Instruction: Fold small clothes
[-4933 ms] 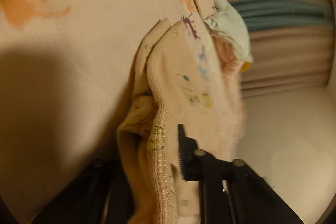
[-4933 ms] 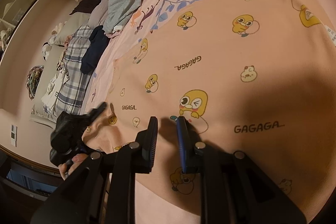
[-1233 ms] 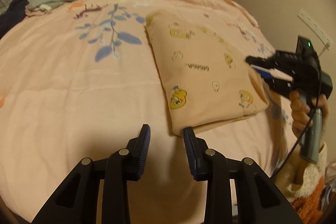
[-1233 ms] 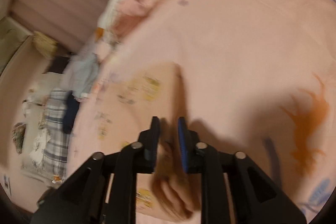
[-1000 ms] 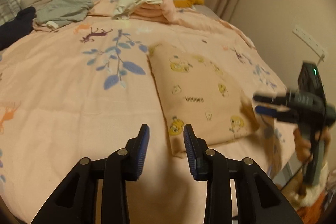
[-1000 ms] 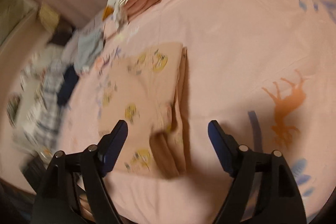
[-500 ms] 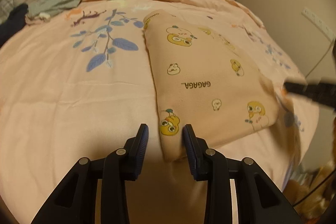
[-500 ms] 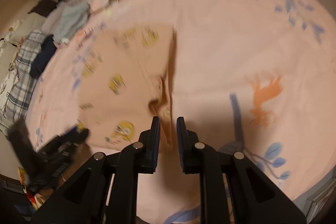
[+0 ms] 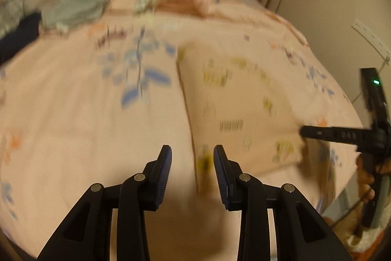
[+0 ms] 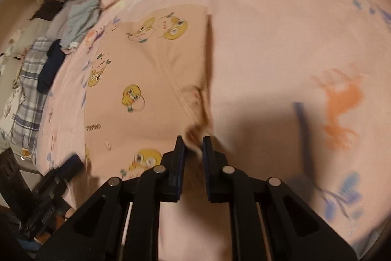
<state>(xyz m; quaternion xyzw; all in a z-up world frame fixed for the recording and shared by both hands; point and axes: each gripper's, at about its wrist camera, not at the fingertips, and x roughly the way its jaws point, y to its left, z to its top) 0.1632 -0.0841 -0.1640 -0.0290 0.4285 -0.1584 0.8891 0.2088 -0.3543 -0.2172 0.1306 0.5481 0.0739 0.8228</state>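
Since half a second ago: right claw [image 10: 193, 147] now nipping near right corner of peach garment [image 10: 146, 80], folded flat on bed [image 10: 281, 28]. Left claw [image 9: 192, 158] still apart, empty, straddling near left corner. Next fold likely starting.

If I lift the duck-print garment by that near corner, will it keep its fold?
Probably not: the duck-print garment looks thin and floppy, its corner crumpling at the right tool. Layered edges would likely slide apart. Likely light.

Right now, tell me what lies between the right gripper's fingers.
A bunched corner of the duck-print garment sits between the right gripper fingers, per the right wrist view.
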